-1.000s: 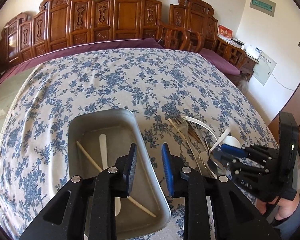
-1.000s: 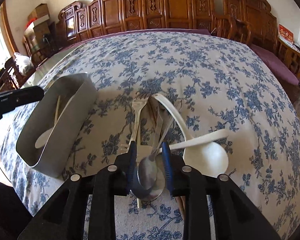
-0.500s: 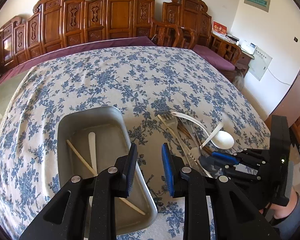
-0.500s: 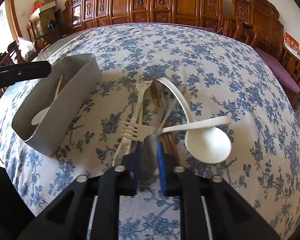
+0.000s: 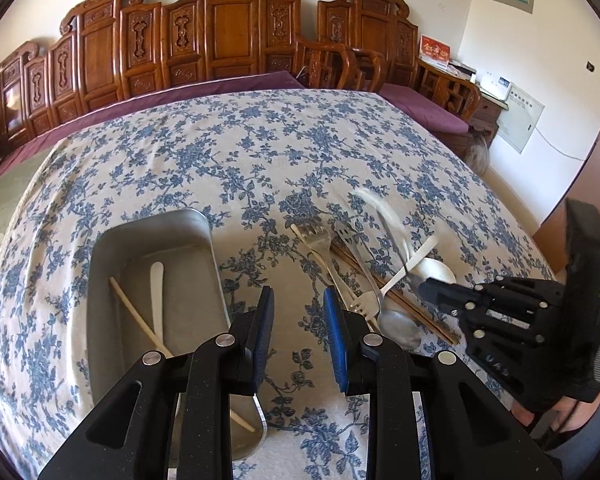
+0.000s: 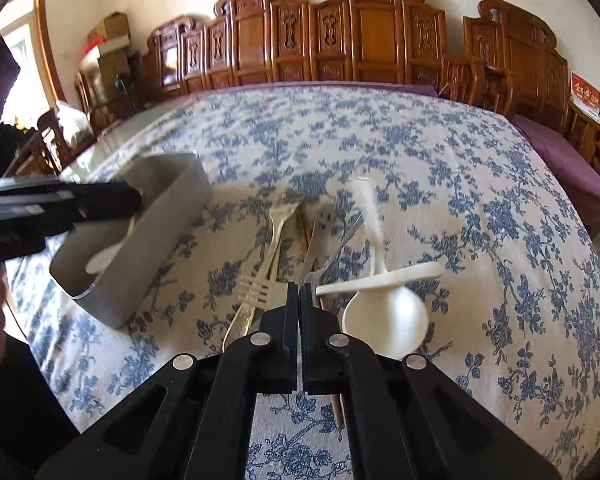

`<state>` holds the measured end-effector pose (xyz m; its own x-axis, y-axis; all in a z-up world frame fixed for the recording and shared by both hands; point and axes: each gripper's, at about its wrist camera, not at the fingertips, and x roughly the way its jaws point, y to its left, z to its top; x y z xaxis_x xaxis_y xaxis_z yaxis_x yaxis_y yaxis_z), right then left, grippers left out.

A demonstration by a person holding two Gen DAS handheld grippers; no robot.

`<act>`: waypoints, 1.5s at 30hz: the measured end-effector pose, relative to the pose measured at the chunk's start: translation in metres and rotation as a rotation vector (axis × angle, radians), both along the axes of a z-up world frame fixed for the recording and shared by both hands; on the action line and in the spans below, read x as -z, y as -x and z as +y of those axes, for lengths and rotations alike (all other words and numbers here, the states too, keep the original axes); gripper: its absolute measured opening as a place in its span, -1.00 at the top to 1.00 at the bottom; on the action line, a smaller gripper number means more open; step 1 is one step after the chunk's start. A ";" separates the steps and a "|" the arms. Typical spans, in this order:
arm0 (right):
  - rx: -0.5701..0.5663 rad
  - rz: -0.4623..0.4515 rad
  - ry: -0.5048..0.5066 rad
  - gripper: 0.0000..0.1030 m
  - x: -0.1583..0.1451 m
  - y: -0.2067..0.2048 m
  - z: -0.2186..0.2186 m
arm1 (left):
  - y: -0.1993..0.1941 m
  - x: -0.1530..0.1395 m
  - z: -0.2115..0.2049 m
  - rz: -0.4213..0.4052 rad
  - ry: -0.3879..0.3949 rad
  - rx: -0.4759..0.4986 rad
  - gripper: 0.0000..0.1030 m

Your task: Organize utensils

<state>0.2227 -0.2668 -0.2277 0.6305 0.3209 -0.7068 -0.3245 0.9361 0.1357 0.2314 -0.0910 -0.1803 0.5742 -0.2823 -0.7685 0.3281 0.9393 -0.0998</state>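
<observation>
My right gripper (image 6: 299, 284) is shut on a metal spoon (image 6: 340, 240), whose thin handle sticks out ahead of the tips over the utensil pile. The pile holds a white ladle (image 6: 384, 320) with a blurred handle, a small white spoon (image 6: 380, 278), a silver fork (image 5: 320, 248), a white plastic fork (image 6: 256, 292), brown chopsticks (image 5: 400, 304) and another metal spoon (image 5: 400, 326). The grey tray (image 5: 156, 220) to the left contains a white spoon (image 5: 156, 300) and a chopstick (image 5: 136, 316). My left gripper (image 5: 298, 292) hangs open and empty over the cloth by the tray's right wall.
The table wears a blue floral cloth (image 5: 260, 152). Carved wooden chairs (image 5: 232, 28) with purple cushions line its far side and right corner. A person's arm (image 5: 572, 420) shows behind the right gripper (image 5: 424, 288) at the lower right. The left gripper (image 6: 132, 200) reaches in over the tray.
The right gripper has closed on the metal spoon's bowl and drawn back with it, jolting the ladle's handle. The left gripper has shifted right, from over the tray towards the cloth beside it.
</observation>
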 end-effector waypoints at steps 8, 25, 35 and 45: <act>-0.020 0.000 -0.049 0.97 0.003 -0.001 -0.006 | -0.002 0.009 -0.020 0.010 -0.030 -0.016 0.54; 0.000 -0.020 -0.088 0.96 0.000 -0.004 -0.020 | -0.056 0.058 -0.067 0.151 -0.115 -0.021 0.54; 0.010 -0.020 -0.133 0.96 -0.003 -0.007 -0.027 | -0.062 0.071 -0.067 0.216 -0.125 -0.027 0.70; 0.003 -0.020 -0.132 0.96 -0.003 -0.006 -0.024 | -0.067 0.077 -0.069 0.207 -0.176 -0.024 0.73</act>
<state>0.2289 -0.2904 -0.2248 0.6451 0.4085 -0.6457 -0.3259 0.9115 0.2511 0.2989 -0.1603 -0.2572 0.4049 -0.1223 -0.9061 0.2949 0.9555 0.0029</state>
